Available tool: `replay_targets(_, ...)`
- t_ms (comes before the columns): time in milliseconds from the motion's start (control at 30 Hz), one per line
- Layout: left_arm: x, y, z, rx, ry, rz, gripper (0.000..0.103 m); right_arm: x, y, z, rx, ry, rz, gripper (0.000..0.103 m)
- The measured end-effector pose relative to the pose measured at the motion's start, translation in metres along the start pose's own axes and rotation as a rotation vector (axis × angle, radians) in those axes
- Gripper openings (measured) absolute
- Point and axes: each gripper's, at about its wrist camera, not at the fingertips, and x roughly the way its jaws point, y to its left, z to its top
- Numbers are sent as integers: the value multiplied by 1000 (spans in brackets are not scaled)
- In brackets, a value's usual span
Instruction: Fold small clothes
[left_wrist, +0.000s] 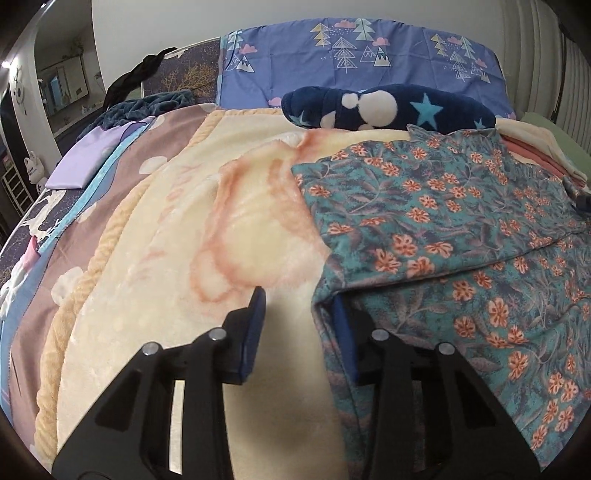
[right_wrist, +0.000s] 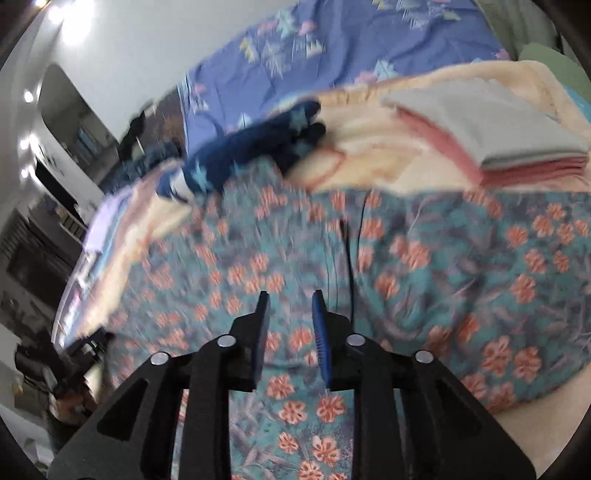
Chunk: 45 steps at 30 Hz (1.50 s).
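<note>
A teal garment with orange flowers (left_wrist: 443, 221) lies on the cream blanket (left_wrist: 203, 240), its upper part folded over the lower. My left gripper (left_wrist: 298, 299) sits at the garment's left edge. That edge hangs against the inner side of the right finger, while the left finger (left_wrist: 255, 317) stands apart over bare blanket, so the jaws are open. In the blurred right wrist view the right gripper (right_wrist: 290, 299) hovers over the middle of the garment (right_wrist: 424, 280). Its jaws stand a narrow gap apart with nothing between them.
A stack of folded pink and white clothes (right_wrist: 498, 125) lies at the back right, also seen as folded clothes (left_wrist: 535, 155). A navy star-print plush item (left_wrist: 388, 107) lies behind the garment before a blue tree-print pillow (left_wrist: 351, 55). A lilac folded piece (left_wrist: 85, 162) rests far left.
</note>
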Motion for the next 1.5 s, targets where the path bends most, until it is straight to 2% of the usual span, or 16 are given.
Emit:
replay_targets(167,-7,3,-3,-8,-4,2,45,-15,-7,-9,39,-43,11,28)
replay_targets(267,-36,3,-3,-10,-51,-27,37,-58,-30,-15,76,-154,21,31)
replay_targets(367,-67,1,7,-27,-126,-102,36,-101,-73,-23,159,-274,-62,35)
replay_targets(433,-74,-12,20,-9,-154,-146,36,-128,-124,-29,306,-338,-115,35)
replay_targets(567,-53,-52,46,48,-156,-210,36,-169,-210,-50,633,-435,-174,37)
replay_targets(633,-30,-72,57,46,-124,-267,37,-184,-247,-63,778,-470,-178,55)
replay_targets(700,0,-94,58,67,-58,-268,44,-193,-274,-73,874,-482,-188,61)
replay_targets(800,47,-120,40,127,67,-210,49,-189,-290,-71,935,-482,-150,63)
replay_targets(967,42,-126,36,155,34,-180,49,-172,-297,-54,972,-504,-67,66)
replay_targets(1067,42,-125,37,148,31,-184,50,-164,-306,-43,1001,-487,-162,66)
replay_targets(1100,40,-122,36,148,31,-183,50,-163,-312,-49,1043,-483,-201,53)
replay_targets(1133,40,-121,36,148,30,-183,50,-164,-316,-51,1076,-480,-203,31)
replay_targets(1200,41,-123,36,147,30,-184,50,-167,-328,-73,1198,-496,-136,11)
replay_targets(1333,40,-121,37,137,31,-196,50,-179,-334,-87,1258,-535,-96,6)
replay_targets(1433,40,-118,36,130,28,-204,51,-189,-313,-64,1138,-585,-87,5)
replay_targets(1500,40,-117,36,125,28,-208,51,-195,-275,-35,971,-617,-17,5)
